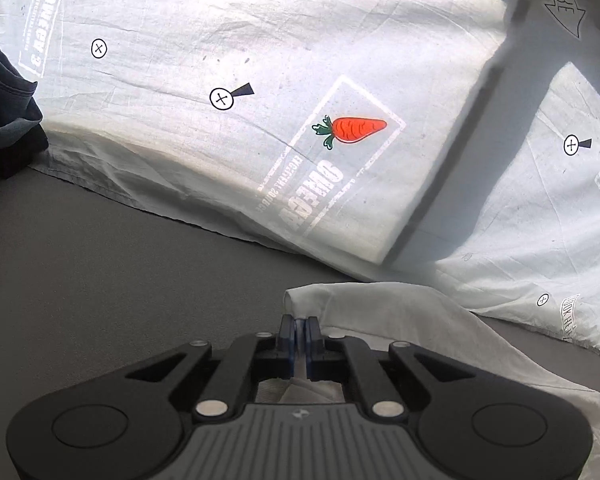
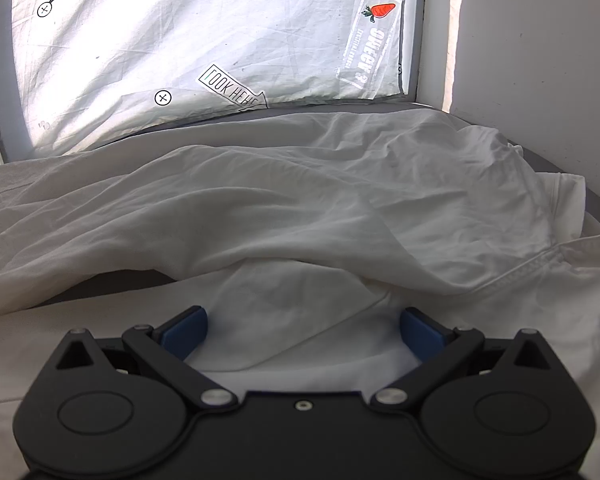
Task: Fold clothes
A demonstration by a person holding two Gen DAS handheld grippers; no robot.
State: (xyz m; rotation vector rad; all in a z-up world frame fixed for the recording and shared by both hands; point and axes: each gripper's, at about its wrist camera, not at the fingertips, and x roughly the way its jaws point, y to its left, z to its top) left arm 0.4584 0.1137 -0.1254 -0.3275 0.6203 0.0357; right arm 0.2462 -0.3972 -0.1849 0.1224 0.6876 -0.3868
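"LOOK HERE" sits in an arrow label [image 2: 233, 89] on the far printed sheet [image 2: 180, 40]. Beside a carrot [image 1: 350, 130], a stamp [image 1: 332, 160] reads "OMEGA 3", mirrored; its smaller line is too faint to read.

1. From the left tool [image 1: 300, 326], the grey bed surface [image 1: 120, 248] lies bare toward 9 to 11 o'clock.
2. At 12 to 2 o'clock printed pillows [image 1: 260, 80] rise as a barrier.
3. Dark clothes [image 1: 8, 104] are piled at 10 o'clock, far off.
4. Ahead of the right tool [image 2: 303, 330], a white garment [image 2: 300, 200] bunches into ridges; a wall [image 2: 540, 60] closes off 2 o'clock.
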